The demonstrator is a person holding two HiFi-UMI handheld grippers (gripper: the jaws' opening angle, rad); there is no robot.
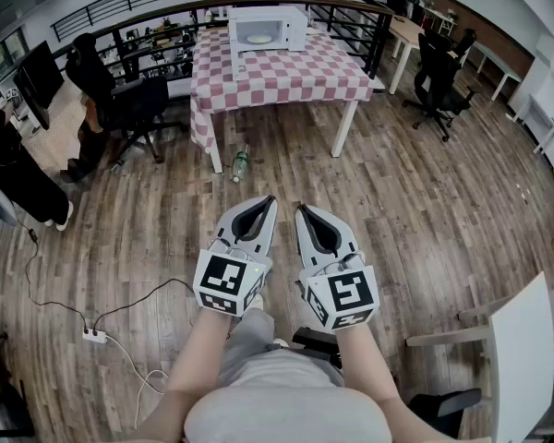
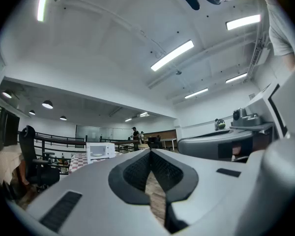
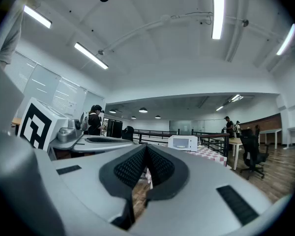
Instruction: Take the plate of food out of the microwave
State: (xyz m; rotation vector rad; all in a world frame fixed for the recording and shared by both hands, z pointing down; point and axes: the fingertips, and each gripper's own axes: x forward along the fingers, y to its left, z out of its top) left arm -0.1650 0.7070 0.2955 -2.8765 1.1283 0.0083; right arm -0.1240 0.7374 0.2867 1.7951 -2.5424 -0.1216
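A white microwave (image 1: 268,28) stands on a red-checked table (image 1: 286,77) across the room, far from me. A pale plate (image 1: 258,38) shows in its cavity; I cannot tell how the door stands. The microwave (image 2: 99,150) is small in the left gripper view, and the microwave (image 3: 183,142) also appears in the right gripper view. My left gripper (image 1: 270,201) and right gripper (image 1: 300,210) are held side by side over the wooden floor, pointing toward the table. On both, the jaws meet at the tips with nothing between them.
A bottle (image 1: 241,164) lies on the floor by the table's near left leg. Office chairs (image 1: 134,109) (image 1: 440,86) flank the table. A power strip (image 1: 94,336) with cables lies at lower left. A white tabletop (image 1: 522,358) juts in at lower right. A person (image 1: 18,173) is at the left.
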